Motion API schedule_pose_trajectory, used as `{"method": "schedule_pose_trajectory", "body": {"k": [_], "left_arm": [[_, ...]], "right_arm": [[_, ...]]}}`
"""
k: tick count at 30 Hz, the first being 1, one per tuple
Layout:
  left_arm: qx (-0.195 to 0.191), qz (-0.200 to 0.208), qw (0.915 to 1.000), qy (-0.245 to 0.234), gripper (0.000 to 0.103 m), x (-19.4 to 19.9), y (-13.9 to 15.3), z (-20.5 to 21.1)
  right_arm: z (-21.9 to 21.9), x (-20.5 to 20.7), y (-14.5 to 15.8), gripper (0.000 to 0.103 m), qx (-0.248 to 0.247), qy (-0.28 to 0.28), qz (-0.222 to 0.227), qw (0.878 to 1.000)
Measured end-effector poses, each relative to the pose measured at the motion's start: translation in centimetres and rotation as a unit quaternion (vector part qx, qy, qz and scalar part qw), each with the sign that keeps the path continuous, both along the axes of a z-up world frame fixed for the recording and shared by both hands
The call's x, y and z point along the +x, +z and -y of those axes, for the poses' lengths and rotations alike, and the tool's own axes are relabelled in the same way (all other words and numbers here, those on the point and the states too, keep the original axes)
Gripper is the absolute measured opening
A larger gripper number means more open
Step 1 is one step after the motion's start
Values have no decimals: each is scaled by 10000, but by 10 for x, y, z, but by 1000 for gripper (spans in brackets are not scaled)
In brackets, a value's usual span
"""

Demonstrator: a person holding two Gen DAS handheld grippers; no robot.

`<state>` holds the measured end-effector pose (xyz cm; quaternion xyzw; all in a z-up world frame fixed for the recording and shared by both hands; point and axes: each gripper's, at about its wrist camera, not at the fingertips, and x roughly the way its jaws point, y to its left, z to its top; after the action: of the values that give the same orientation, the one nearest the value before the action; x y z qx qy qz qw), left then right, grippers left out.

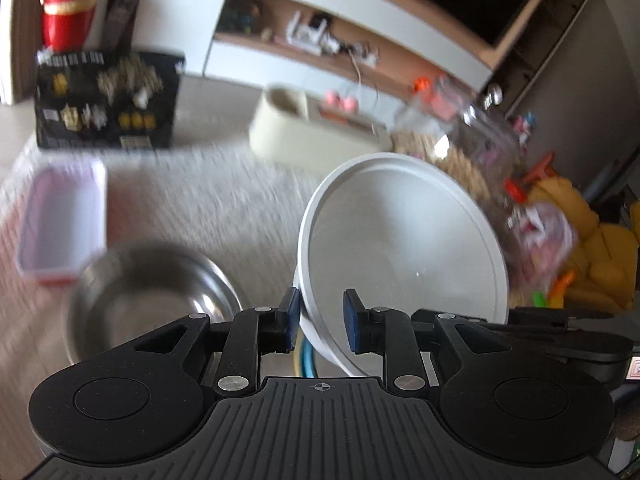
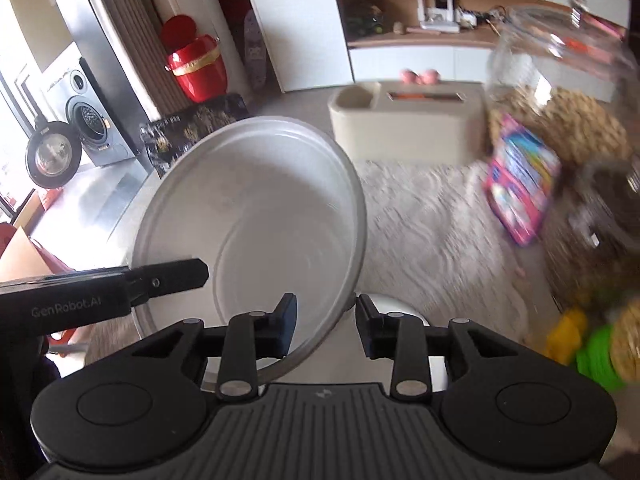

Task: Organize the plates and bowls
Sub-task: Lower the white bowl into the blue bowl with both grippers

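A white bowl [image 1: 404, 248] is held tilted above the pale shaggy rug [image 1: 208, 200], pinched at its rim by both grippers. The jaws of the left gripper [image 1: 322, 320] are clamped on the near rim; the jaws of the right gripper [image 2: 326, 326] are pressed onto the rim as well. A steel bowl [image 1: 152, 292] lies on the rug at lower left, beside a lilac-rimmed container [image 1: 60, 220]. A beige box [image 2: 408, 124] stands farther back.
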<state>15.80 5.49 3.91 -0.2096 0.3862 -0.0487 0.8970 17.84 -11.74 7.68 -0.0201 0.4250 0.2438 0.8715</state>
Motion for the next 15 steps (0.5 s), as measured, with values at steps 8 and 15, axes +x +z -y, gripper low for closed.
{"method": "schedule_pose_trajectory", "body": {"k": [8, 15], "left_arm": [[-182, -377, 9991, -9, 25, 4, -45, 16], [-52, -247, 9997, 63, 25, -1, -37, 18]], "right_arm": [[34, -5, -42, 35, -128, -126, -559, 9983], [43, -4, -42, 43, -132, -179, -328, 9992]]}}
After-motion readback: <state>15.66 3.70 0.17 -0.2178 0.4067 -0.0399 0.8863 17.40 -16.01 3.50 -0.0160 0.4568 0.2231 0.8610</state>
